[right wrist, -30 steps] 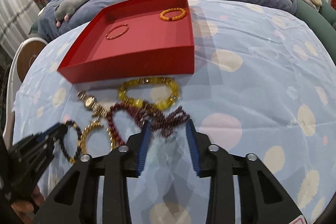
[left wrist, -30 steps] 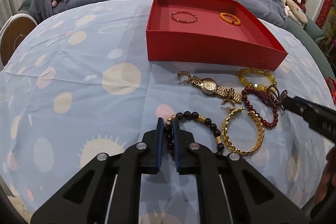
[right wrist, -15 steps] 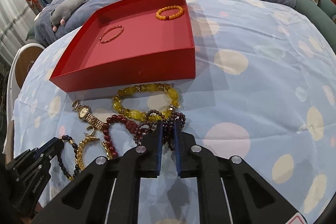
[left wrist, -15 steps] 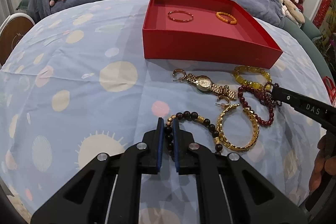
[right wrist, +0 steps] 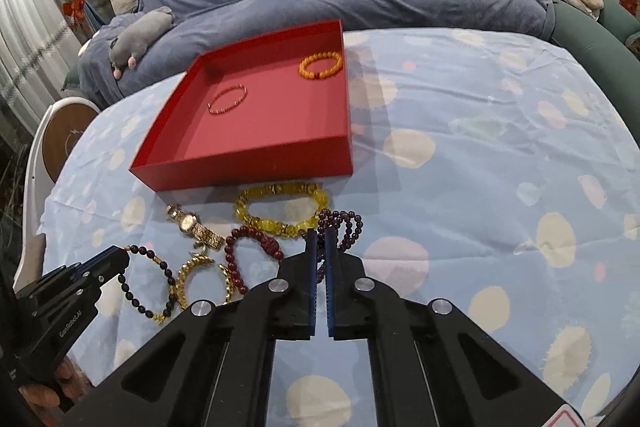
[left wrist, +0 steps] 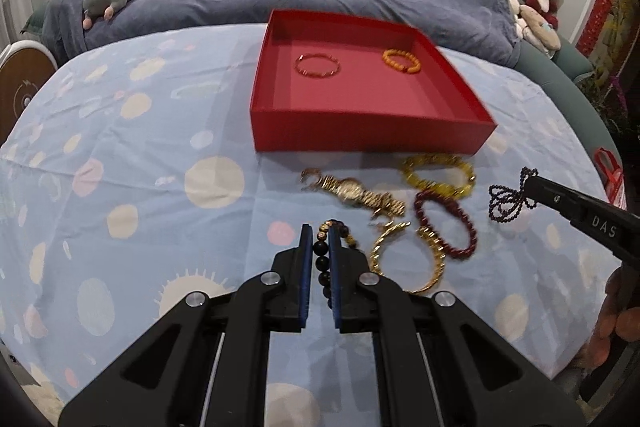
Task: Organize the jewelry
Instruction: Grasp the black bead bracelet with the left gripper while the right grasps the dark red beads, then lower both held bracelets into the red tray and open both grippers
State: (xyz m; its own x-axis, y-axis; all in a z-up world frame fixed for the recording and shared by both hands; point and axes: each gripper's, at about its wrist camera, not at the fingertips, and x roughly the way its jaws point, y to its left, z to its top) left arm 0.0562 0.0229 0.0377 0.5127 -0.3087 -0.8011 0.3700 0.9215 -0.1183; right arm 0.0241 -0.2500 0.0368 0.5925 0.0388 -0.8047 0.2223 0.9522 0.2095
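Left wrist view: your left gripper (left wrist: 320, 247) is clamped on the black bead bracelet (left wrist: 322, 259), which runs lengthwise between the pads and hangs down toward the cloth (left wrist: 140, 167). The tray (left wrist: 360, 137) lies straight ahead and a bit right, long side facing you, w/ two bracelets already inside. The near wall is what you must clear.

Right wrist view: your right gripper (right wrist: 320, 247), jaws just closed, pinches the purple bead strand (right wrist: 344, 223), loops dangling ahead of the tips. Tray (right wrist: 248, 175) sits ahead-left. Neither hand looks clearly nearer the tray.
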